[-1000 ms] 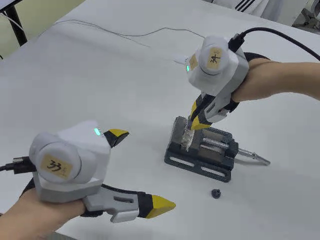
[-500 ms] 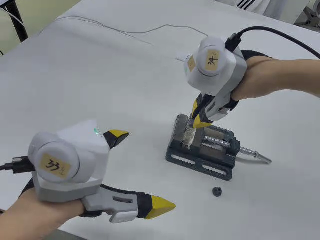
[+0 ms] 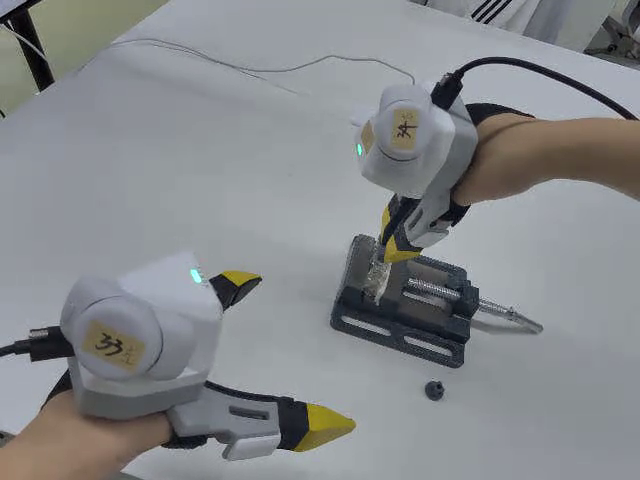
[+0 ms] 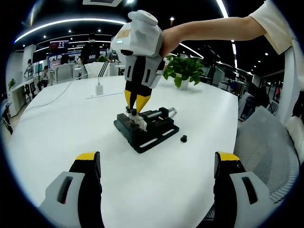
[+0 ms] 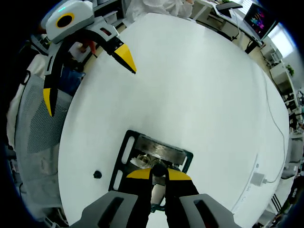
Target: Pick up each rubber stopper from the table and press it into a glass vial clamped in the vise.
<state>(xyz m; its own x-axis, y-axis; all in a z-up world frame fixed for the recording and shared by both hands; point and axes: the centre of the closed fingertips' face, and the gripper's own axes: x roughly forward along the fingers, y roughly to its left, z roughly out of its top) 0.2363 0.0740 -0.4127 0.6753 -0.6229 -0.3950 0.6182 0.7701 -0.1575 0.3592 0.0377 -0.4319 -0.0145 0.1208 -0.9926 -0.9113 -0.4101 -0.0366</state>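
Held stopper: a small dark held stopper [image 5: 159, 169] is pinched between the yellow tips of the right tongs [image 3: 392, 247], at centre right of the head view.
Vial: the glass vial [image 3: 376, 276] stands clamped in the dark vise [image 3: 430, 325], directly under those tips; whether they touch cannot be told.
Loose stopper: the loose stopper [image 3: 433, 389] lies on the white surface [image 3: 200, 150], near the vise, at lower right.
Left tongs: the left tongs [image 3: 290, 352] are spread wide and hold nothing, at lower left, well apart from the vise.
Cable: a thin cable [image 3: 250, 68] crosses the upper surface.
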